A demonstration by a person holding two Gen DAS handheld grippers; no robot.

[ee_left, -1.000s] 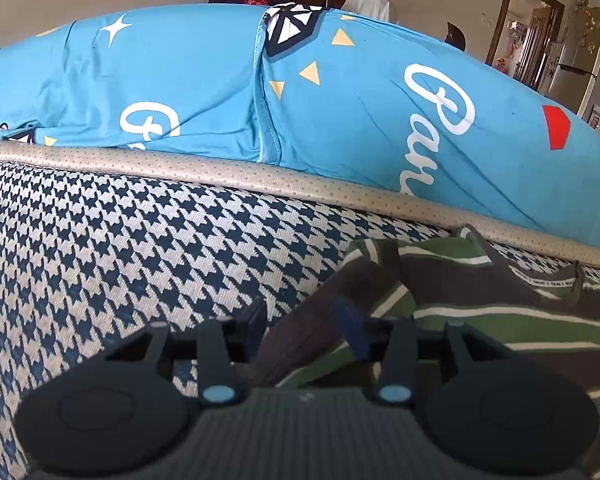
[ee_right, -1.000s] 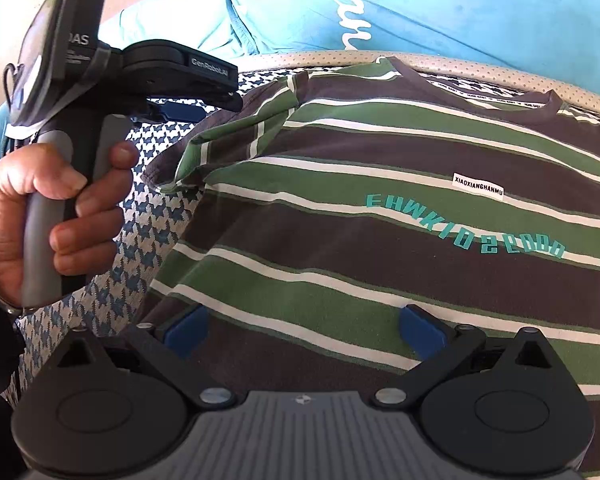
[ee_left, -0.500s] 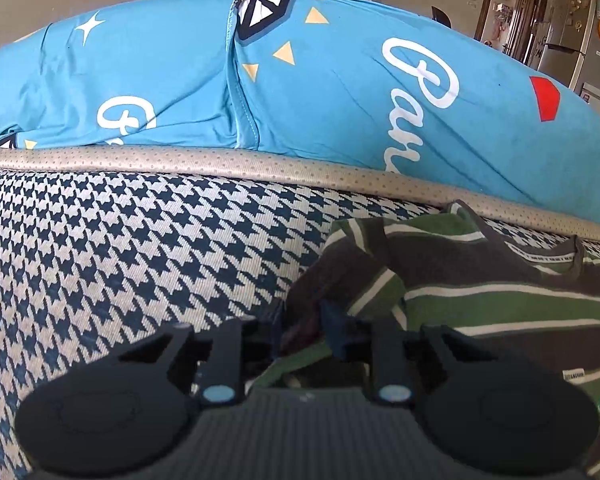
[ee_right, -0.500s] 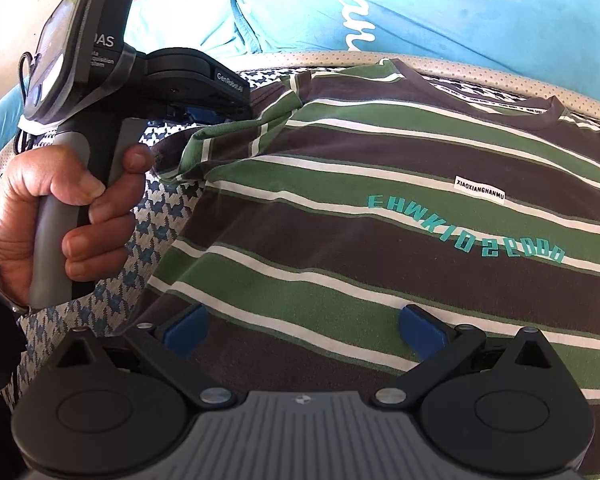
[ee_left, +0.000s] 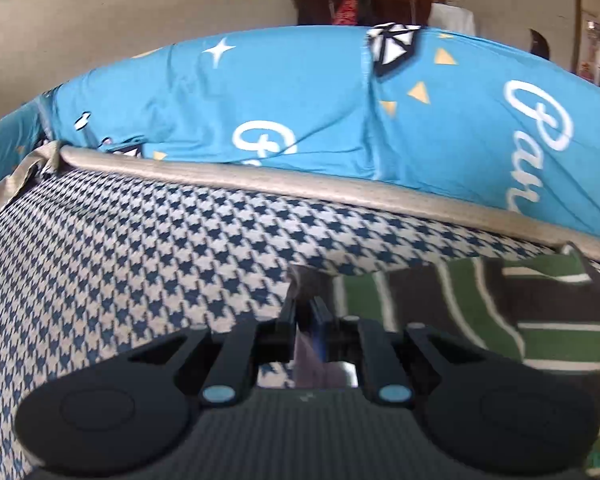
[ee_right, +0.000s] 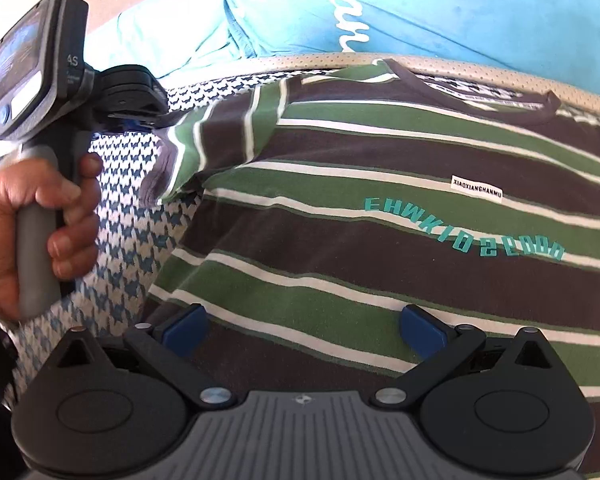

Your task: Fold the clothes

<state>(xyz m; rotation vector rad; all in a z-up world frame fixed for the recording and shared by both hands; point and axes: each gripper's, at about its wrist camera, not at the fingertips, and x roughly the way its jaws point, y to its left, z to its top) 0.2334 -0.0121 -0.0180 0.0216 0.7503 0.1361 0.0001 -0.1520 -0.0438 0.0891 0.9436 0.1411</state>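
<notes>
Left gripper pressed together on sleeve hem of striped T-shirt; right gripper spread wide, over lower body. Shirt flat on houndstooth cushion, neckline toward blue cushions (script reads "Par…"), long axis front-to-back. Teal "EHWKID" print; white "XIAOXIANGHANMU" label.

Striped shirt: white tag "XIAOXIANGHANMU" center-right, teal print below, maybe "EHWKID 2E000". Left gripper upper left: "AS".
</notes>
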